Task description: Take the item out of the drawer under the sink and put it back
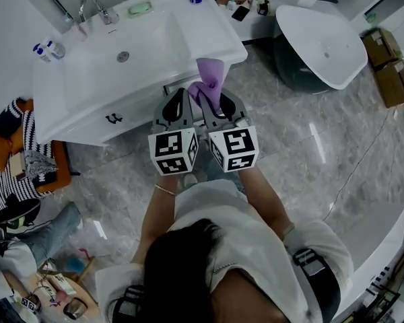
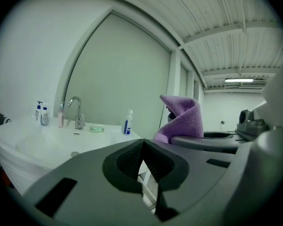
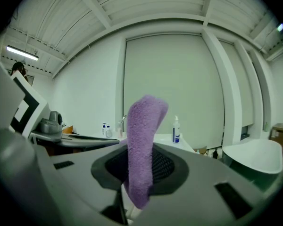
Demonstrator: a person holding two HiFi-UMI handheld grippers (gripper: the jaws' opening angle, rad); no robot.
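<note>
One purple towel hangs in the air in front of the white sink. It is pinched in the right tool, its folded top standing above the jaws and a short end drooping below. Just beside it, the left tool has its jaws pressed together on nothing. The towel looks to be out of the drawer, which hardly shows behind the tools, so only the return is left. I'd lower it with a firm pinch and feed the drooping end in first. I'd let go only once the bulk lies inside, clear of the drawer's front edge.
</note>
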